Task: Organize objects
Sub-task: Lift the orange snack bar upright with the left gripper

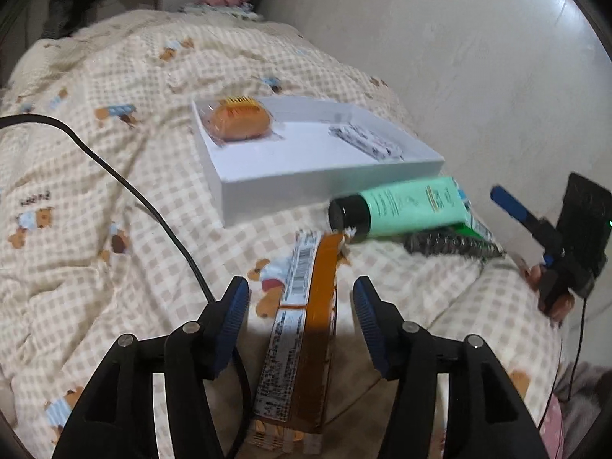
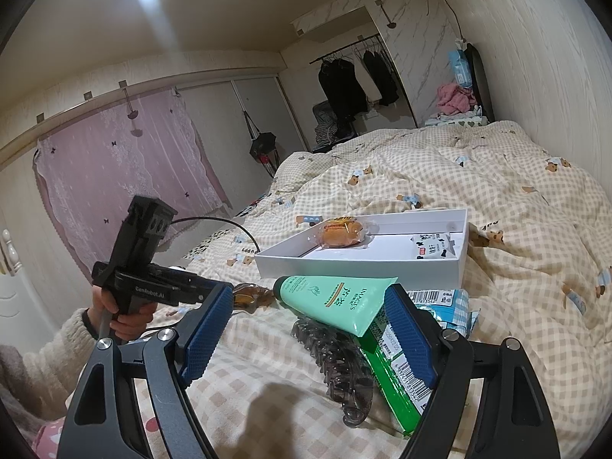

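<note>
Left wrist view: the left claw (image 1: 301,302) points down at the bed's beige checked quilt with bear prints (image 1: 114,199); its blue pads stand apart on either side of a long brown packet with a white barcoded label (image 1: 302,329), and neither pad presses on it; the packet lies flat on the quilt, one end just beside the black cap of a mint-green tube (image 1: 397,206); a black cable (image 1: 126,187) runs across the quilt to the claw's left pad. Beyond the packet sits a shallow white cardboard tray (image 1: 329,183); inside it lie an orange bun in clear wrap (image 1: 239,122) at one end and a small white patterned sachet (image 1: 367,141) at the other, well apart.

Right wrist view: the right claw (image 2: 310,329) is wide, with nothing gripped; between its pads lie the tube, a smoky translucent hair clip (image 2: 340,367) and a green flat pack with a barcode (image 2: 390,378), the tube resting across both; a pale blue packet (image 2: 451,302) sits just behind the right pad; a hand in a fleecy cream sleeve (image 2: 126,313) holds the left claw's handle.
</note>
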The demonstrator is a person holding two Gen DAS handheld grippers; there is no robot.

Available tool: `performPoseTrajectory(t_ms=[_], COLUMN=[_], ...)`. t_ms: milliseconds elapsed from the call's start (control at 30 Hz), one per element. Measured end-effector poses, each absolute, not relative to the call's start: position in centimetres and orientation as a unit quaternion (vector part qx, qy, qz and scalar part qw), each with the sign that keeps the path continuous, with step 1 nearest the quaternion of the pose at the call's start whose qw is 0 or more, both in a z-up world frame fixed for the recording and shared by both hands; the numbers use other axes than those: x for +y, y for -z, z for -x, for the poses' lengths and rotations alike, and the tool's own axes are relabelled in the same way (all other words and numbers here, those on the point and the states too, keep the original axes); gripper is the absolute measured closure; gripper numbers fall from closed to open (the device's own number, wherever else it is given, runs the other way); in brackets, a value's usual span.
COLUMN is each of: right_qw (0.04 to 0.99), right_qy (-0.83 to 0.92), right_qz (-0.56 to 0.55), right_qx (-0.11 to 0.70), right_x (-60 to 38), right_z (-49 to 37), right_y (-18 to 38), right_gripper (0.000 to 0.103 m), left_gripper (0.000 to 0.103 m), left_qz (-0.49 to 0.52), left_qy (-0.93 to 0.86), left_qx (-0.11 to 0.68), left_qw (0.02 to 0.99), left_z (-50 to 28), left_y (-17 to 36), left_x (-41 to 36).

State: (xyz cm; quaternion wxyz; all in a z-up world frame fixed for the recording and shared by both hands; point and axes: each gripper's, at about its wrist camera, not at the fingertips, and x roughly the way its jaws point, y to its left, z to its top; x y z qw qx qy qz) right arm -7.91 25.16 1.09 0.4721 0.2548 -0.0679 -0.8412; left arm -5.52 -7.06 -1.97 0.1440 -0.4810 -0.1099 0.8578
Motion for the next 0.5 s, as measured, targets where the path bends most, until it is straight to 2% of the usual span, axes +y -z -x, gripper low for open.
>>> performPoseTrajectory(t_ms=[133,200,400,500], right_qw=[0.473,0.473,0.473,0.473], right_qy=[0.841,0.840,0.840,0.840], right_qz=[-0.255,-0.255,-0.255,-0.255], right_qx=[-0.069,-0.069,-0.070,-0.069], right_x=[25.1,25.1,25.1,25.2], right_z=[7.9,7.9,7.9,7.9], right_y=[-1.1,-1.2,-1.2,-1.2], right_gripper=[0.021,0.021,0.021,0.021], left_gripper=[0.044,0.071,0.079,0.080], left_qz=[0.487,0.473,0.424,0.385], left_qy=[-0.848,-0.856,-0.886,-0.900], left_qx=[-0.122,-0.122,-0.116,-0.131], left_qw=[0.171,0.170,0.150,0.153], left_z=[5.5,5.1,3.9,2.9], left_y=[3.2,3.3,1.5,-0.5], left_x=[-7.6,-7.8,-7.6,-7.6])
